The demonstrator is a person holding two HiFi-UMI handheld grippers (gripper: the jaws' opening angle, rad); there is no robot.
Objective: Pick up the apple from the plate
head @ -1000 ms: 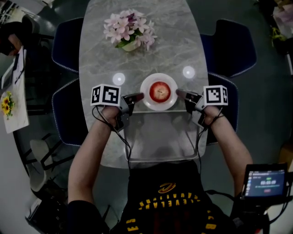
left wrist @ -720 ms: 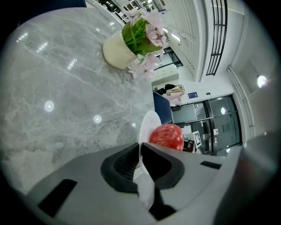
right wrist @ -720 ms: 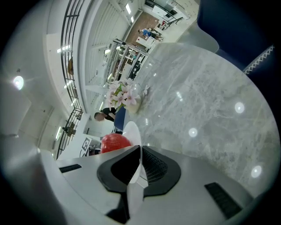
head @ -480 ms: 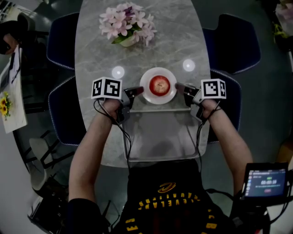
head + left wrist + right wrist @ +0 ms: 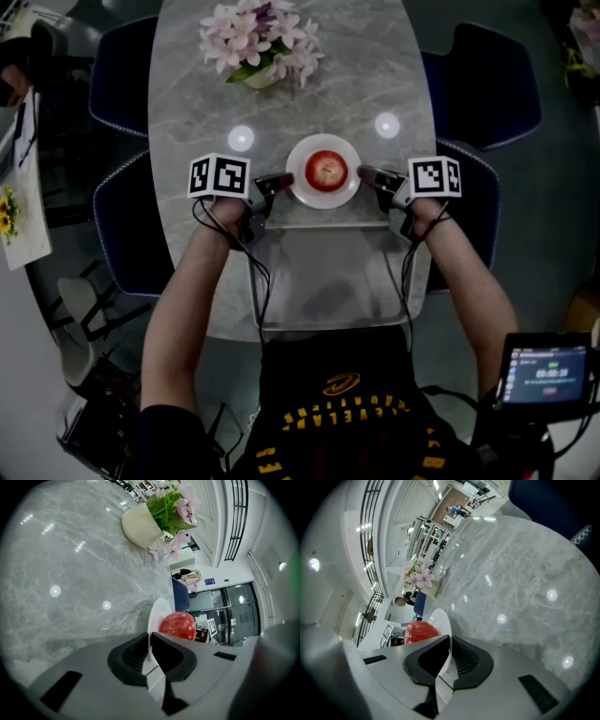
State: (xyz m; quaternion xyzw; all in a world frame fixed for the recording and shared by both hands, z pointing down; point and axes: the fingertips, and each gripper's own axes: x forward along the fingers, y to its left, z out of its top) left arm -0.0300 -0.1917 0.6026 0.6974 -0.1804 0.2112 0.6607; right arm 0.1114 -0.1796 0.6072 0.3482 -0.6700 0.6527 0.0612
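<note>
A red apple (image 5: 325, 170) sits in the middle of a small white plate (image 5: 298, 187) on the grey marble table (image 5: 309, 84). My left gripper (image 5: 284, 178) lies at the plate's left rim and my right gripper (image 5: 364, 172) at its right rim, both low over the table. Both point inward at the plate with their jaws shut and nothing between them. In the left gripper view the apple (image 5: 178, 625) and the plate (image 5: 157, 613) show just past the closed tips (image 5: 150, 638). In the right gripper view the apple (image 5: 420, 632) rises behind the plate (image 5: 440, 620), past the tips (image 5: 449, 641).
A pot of pink flowers (image 5: 261, 42) stands at the table's far end. Dark blue chairs (image 5: 483, 80) flank both sides of the table. A handheld screen (image 5: 546, 371) shows at the lower right. The near table edge runs close to the person's body.
The whole scene has slid up in the head view as the camera tilted. Both grippers keep their places beside the plate, and the apple has not moved on it.
</note>
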